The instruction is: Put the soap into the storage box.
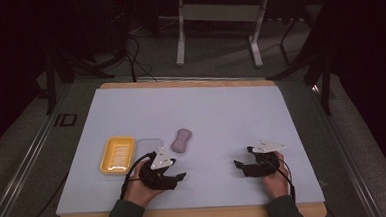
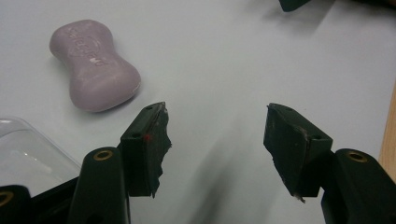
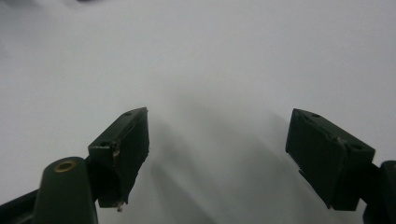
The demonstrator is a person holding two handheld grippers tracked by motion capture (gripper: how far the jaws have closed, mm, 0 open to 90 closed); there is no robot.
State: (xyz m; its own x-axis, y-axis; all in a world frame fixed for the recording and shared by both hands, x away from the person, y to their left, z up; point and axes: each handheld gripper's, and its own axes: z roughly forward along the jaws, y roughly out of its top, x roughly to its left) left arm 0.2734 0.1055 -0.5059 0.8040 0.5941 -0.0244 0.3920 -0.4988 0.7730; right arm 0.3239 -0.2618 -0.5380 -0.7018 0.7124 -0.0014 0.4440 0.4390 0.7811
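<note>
Both sets of jaws gape empty; yellow soap dish (image 1: 117, 154) and clear lid (image 1: 148, 146) flank the left gripper (image 1: 177, 178), embossed purple soap (image 2: 95, 65) close ahead, right gripper (image 1: 238, 165) well apart.

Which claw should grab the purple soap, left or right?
Probably the left claw. It sits open just below the purple soap bar, beside the yellow soap dish and clear lid. The right claw, also open, is farther away over bare table.

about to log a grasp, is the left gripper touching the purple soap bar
Apart. The left gripper view shows bare table between the open left gripper and the soap bar.
</note>
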